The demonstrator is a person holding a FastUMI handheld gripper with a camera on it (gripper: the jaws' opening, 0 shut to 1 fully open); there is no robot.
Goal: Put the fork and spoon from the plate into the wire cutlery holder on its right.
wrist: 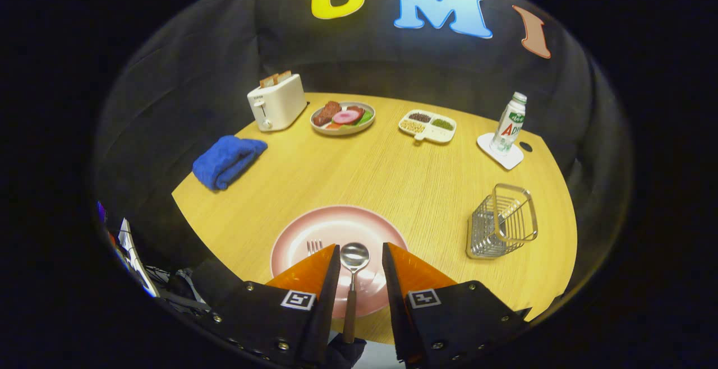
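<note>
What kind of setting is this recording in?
Likely a mock breakfast table in a cloth-walled booth: a toaster with bread, a food plate and a bottle sit on a wooden table. The open gripper straddles a spoon.

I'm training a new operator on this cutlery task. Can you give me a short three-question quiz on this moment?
1. True or false: the spoon lies between the gripper fingers.
2. What stands on the table to the right of the plate: A toaster, B holder, C towel?
3. Fill in: the fork tines show just beside one ____.

Key: 1 true; 2 B; 3 finger. The fingers stand open, not pressing the spoon.
</note>
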